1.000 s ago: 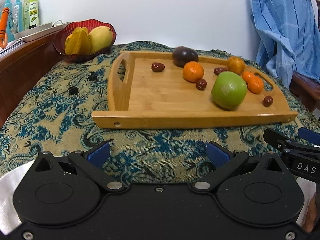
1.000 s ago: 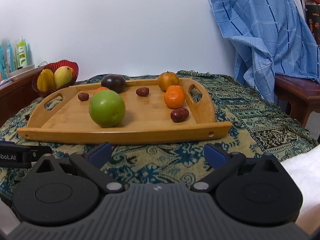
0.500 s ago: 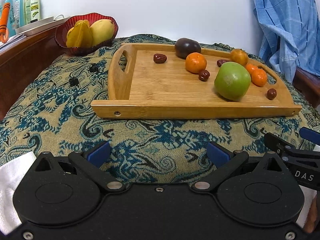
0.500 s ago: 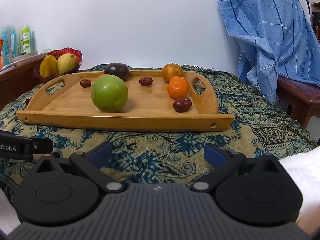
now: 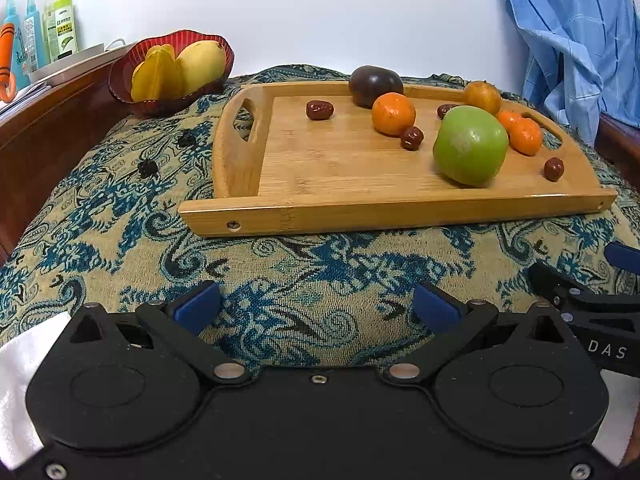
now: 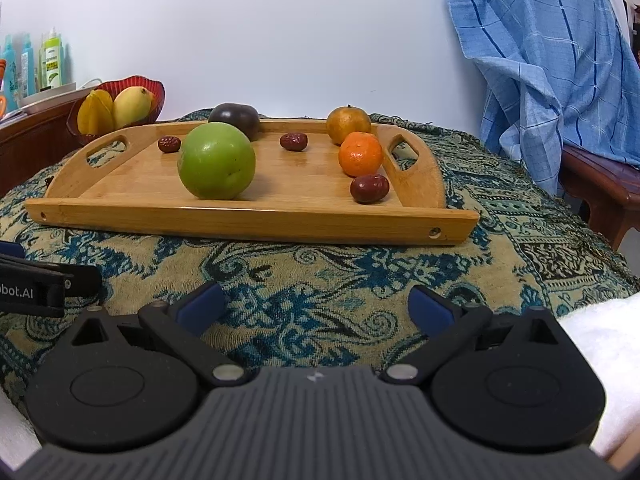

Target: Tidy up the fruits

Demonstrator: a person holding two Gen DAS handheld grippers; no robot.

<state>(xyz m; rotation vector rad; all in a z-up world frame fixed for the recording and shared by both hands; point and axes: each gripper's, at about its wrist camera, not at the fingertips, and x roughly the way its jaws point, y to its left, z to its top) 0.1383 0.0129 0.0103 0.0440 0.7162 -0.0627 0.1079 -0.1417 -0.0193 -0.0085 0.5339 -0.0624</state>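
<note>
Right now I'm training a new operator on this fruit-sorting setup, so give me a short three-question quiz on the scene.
1. True or false: the green apple lies in the red bowl.
2. Which fruit sits by the tray's far rim? A. dark purple fruit B. mango C. starfruit
3. Fill in: the left gripper and right gripper both stand ____.

Key: 1 false; 2 A; 3 open.

Tray [image 5: 348, 176] on cloth-covered table [image 5: 120, 208]. On tray: apple [image 5: 470, 145] front, 3 tangerines [image 5: 393, 114] and plum [image 5: 375, 85] behind it, 4 dates [image 5: 319, 110] scattered between. Bowl [image 5: 160, 101] behind tray's left end, holding starfruit [image 5: 154, 79] left of mango [image 5: 200, 66]. Bottles [image 5: 60, 28] on shelf left of bowl.
</note>
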